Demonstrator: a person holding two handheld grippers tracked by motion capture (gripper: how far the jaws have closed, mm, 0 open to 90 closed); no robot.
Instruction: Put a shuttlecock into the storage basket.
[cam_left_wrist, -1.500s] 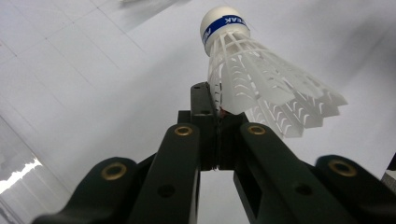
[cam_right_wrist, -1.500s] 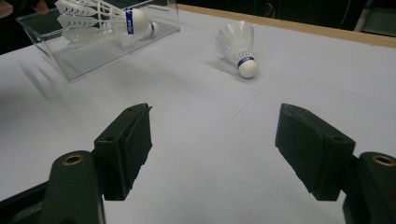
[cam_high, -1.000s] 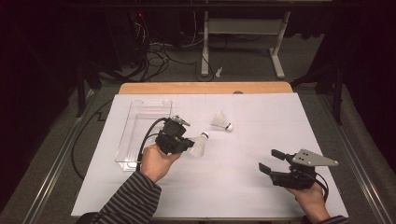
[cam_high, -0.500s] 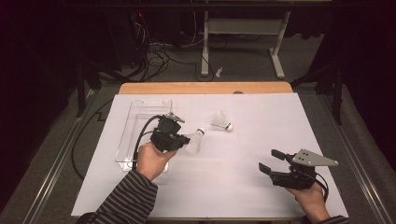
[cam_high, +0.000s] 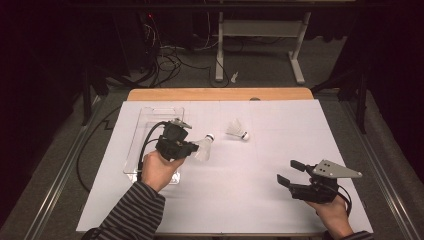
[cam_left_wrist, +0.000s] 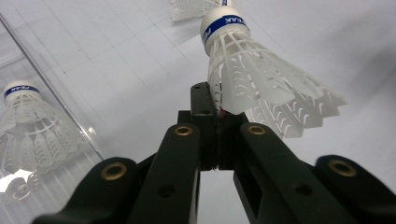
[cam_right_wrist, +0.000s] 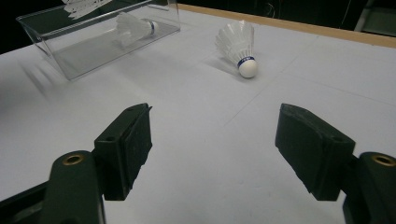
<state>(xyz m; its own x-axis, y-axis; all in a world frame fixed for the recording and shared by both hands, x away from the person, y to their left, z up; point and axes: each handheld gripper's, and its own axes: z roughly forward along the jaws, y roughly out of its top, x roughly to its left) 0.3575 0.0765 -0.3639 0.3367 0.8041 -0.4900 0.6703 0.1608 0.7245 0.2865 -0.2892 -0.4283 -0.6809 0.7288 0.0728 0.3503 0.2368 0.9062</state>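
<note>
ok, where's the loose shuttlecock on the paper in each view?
High view: loose shuttlecock, centre, lying on its side.
Left gripper view: top edge, behind the held shuttlecock.
Right gripper view: upper middle.
Shared landmark: clear box, to its left in every view.

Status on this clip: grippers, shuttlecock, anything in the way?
Left gripper shut on shuttlecock skirt, beside the clear box. Right gripper open, idle. Second shuttlecock on table, path clear.
</note>
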